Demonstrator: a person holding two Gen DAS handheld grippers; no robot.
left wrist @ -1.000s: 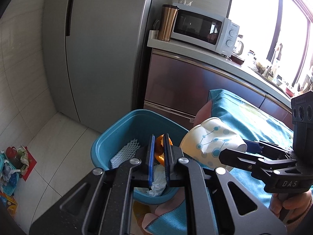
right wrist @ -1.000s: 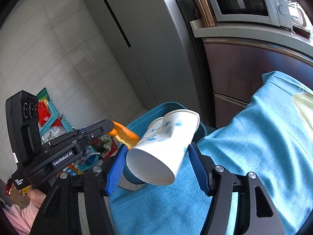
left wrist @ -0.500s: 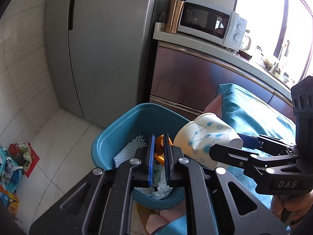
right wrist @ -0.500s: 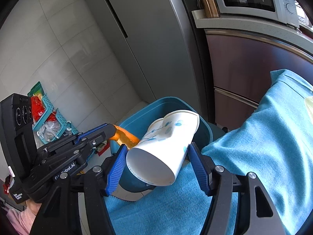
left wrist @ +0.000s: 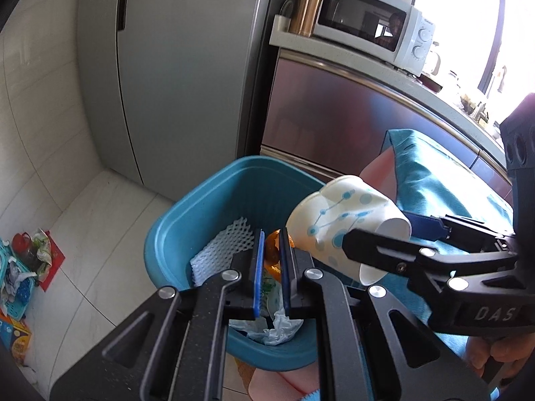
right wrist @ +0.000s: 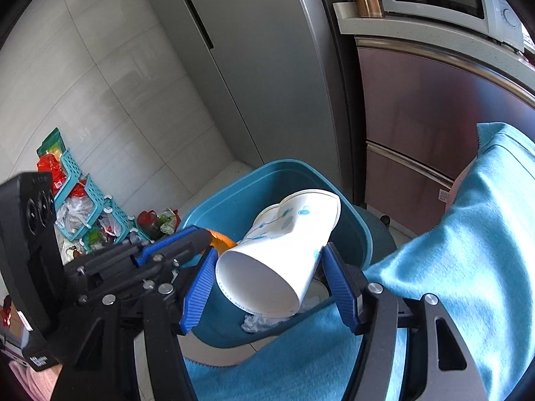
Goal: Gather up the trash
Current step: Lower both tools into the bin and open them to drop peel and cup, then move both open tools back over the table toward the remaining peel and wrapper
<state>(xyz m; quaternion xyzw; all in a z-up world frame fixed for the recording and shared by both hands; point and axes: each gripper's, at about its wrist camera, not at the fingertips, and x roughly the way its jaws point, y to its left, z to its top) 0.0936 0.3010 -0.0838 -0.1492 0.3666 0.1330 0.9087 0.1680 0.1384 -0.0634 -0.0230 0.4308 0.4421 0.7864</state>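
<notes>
A blue plastic bin [left wrist: 174, 230] stands on the floor by the table's edge; it also shows in the right wrist view [right wrist: 287, 170]. It holds white foam netting [left wrist: 217, 247] and crumpled tissue [left wrist: 277, 327]. My left gripper [left wrist: 270, 244] is shut on an orange peel [left wrist: 272, 250] above the bin; the peel shows in the right wrist view [right wrist: 222, 239]. My right gripper [right wrist: 267, 260] is shut on a crushed white paper cup with blue dots [right wrist: 284, 247], tilted over the bin's near rim; the cup shows in the left wrist view [left wrist: 344, 220].
A teal cloth [right wrist: 468, 250] covers the table at the right. A grey fridge [left wrist: 187, 67] and brown cabinets [left wrist: 334, 117] with a microwave [left wrist: 371, 23] stand behind the bin. Teal baskets and bags [right wrist: 83, 214] lie on the floor at the left.
Both grippers have moved forward and lower toward the bin with their loads. The cup now hangs over the bin's rim, and the bin looks larger and nearer.
</notes>
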